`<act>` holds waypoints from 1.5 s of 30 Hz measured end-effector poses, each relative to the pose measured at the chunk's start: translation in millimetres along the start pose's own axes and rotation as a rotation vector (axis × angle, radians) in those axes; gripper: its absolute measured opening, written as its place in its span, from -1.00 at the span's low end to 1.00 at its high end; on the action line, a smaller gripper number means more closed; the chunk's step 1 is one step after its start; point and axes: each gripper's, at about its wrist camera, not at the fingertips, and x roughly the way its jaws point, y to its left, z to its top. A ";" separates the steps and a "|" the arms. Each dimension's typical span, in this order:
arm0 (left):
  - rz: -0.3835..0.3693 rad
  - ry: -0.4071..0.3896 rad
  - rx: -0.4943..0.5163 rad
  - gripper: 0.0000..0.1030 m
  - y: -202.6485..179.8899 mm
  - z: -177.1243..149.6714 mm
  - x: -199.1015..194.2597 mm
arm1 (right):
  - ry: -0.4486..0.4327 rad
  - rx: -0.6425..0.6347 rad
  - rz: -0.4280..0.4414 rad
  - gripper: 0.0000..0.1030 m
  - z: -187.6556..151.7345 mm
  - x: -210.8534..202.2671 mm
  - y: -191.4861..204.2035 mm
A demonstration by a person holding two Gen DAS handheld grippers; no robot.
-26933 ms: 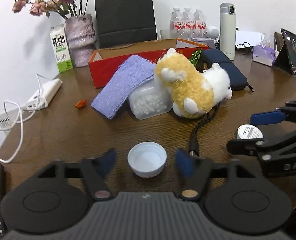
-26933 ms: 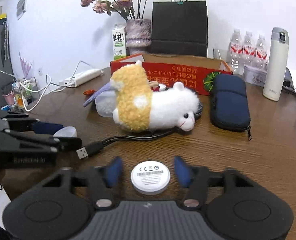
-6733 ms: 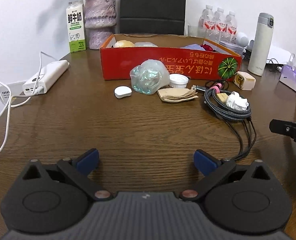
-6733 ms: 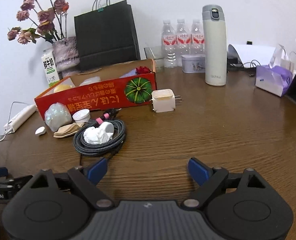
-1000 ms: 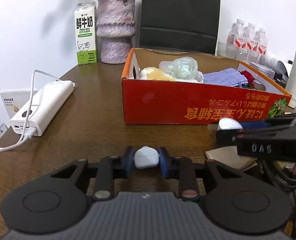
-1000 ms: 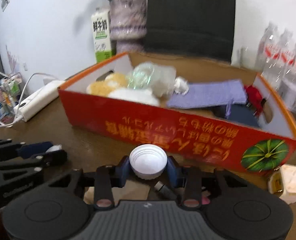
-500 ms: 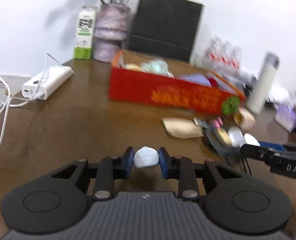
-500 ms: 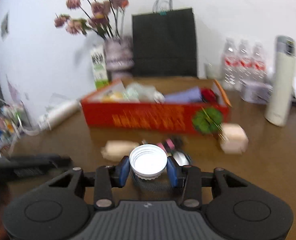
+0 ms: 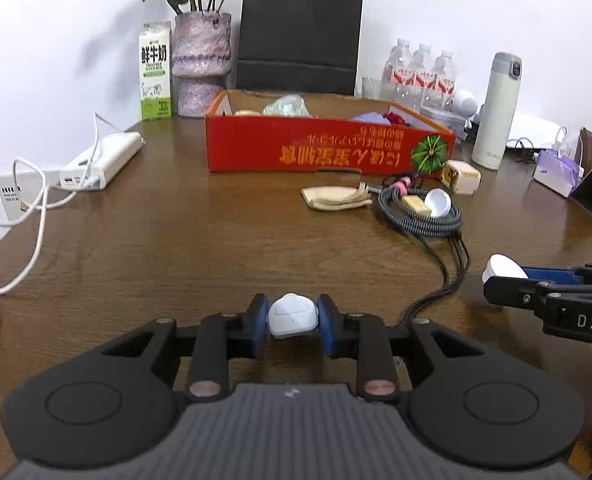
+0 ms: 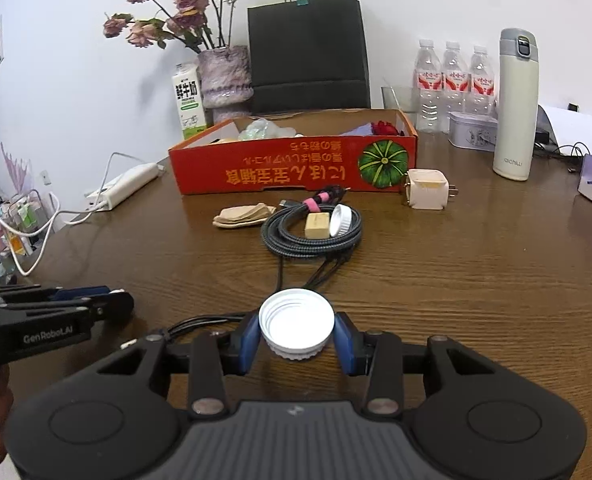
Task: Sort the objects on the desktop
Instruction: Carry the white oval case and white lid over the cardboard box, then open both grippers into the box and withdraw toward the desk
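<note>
The left hand-held gripper (image 9: 292,322) squeezes a small white case (image 9: 292,316) between its blue pads, low over the near edge of the tabletop (image 9: 176,240). The right hand-held gripper (image 10: 296,334) squeezes a white bottle cap (image 10: 296,324), open side up, also near that edge. Both things are well apart from the red box (image 9: 316,152), which sits toward the far edge with a clear bag, a purple cloth and other things already inside.

The job now looks like carrying both things to the box. To do it well, keep the squeeze firm, since the case is smooth and round and could slip out. Lift each one above the box wall before going forward, so nothing bumps the cardboard. Pass over the coiled cable (image 10: 312,234), which lies between the grippers and the box with a tan block and another cap in its ring. Let go only when each thing is over a free spot inside the box
</note>
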 end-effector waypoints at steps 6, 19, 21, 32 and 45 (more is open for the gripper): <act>-0.052 -0.064 0.011 -0.46 -3.8 60.6 2.9 | -0.055 0.015 -0.023 -0.25 41.7 1.6 -12.5; -0.110 0.109 0.046 -0.46 -33.9 223.4 179.1 | -0.062 0.038 0.024 -0.25 210.8 114.9 -51.6; -0.106 0.146 0.044 -0.46 -32.9 225.1 203.7 | -0.013 0.056 0.035 -0.25 214.9 141.7 -56.7; -0.067 0.138 0.009 0.31 -14.9 226.5 213.9 | 0.072 0.183 0.051 0.33 210.5 189.1 -79.1; 0.021 0.033 0.010 0.97 -9.5 124.8 94.7 | -0.018 0.051 -0.065 0.66 148.8 106.9 -41.8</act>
